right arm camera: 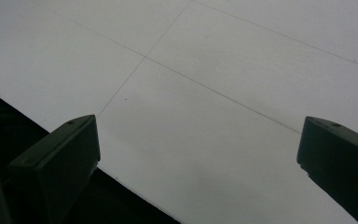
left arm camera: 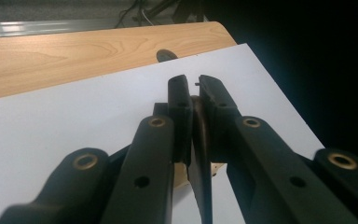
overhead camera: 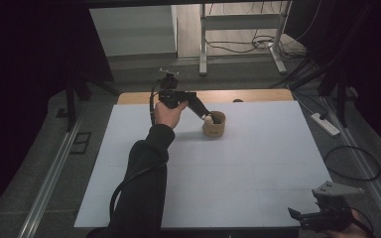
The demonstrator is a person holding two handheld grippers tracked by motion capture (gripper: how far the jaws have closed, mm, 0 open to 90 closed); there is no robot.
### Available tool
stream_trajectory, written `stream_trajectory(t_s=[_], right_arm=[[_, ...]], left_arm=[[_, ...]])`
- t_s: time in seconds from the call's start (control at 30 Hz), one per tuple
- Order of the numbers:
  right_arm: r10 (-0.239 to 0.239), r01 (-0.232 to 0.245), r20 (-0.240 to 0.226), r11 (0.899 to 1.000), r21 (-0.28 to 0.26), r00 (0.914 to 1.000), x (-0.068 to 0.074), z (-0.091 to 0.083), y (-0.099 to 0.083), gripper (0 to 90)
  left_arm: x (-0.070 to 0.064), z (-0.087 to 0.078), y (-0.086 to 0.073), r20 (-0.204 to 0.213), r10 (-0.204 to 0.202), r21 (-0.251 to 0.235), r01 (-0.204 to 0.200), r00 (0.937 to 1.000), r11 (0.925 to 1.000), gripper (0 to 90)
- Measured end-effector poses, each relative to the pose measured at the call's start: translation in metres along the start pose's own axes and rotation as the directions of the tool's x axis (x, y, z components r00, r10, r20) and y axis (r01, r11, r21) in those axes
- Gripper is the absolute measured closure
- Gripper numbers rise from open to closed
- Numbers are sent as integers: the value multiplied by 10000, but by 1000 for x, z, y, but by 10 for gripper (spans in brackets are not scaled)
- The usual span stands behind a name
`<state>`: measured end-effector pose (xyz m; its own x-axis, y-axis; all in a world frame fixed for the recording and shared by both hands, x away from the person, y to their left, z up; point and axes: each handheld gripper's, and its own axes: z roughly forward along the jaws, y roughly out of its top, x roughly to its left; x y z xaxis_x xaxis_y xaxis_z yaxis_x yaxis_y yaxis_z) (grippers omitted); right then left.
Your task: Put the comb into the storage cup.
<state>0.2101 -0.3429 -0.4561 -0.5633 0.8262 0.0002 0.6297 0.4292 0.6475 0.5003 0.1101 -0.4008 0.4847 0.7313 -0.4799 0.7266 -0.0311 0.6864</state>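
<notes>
White sheet (overhead camera: 238, 163) on wooden table. My left claw (overhead camera: 207, 118) pinching the near rim of a tan cup (overhead camera: 214, 125), far centre; small pale item inside. Right claw (overhead camera: 297, 215) spread, idle. Cup not yet moved.

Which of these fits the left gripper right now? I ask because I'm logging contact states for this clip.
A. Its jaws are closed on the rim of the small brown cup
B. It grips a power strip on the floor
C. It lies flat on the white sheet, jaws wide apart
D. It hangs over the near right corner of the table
A: in the high view the left gripper reaches to the small brown cup, and the left gripper view shows its jaws nearly together with the cup's wall pinched between them.
</notes>
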Motion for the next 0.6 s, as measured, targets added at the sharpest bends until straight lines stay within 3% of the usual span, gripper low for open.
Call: stream_trajectory(t_s=[0.43, 0.6], right_arm=[[-46, 46, 14, 10000, 31, 10000, 1, 0, 0, 0], [-65, 65, 7, 10000, 39, 10000, 1, 0, 0, 0]], left_arm=[[-2, -2, 0, -577, 311, -62, -315, 9979, 9995, 686], [-2, -2, -2, -884, 627, -155, -643, 9941, 9978, 565]])
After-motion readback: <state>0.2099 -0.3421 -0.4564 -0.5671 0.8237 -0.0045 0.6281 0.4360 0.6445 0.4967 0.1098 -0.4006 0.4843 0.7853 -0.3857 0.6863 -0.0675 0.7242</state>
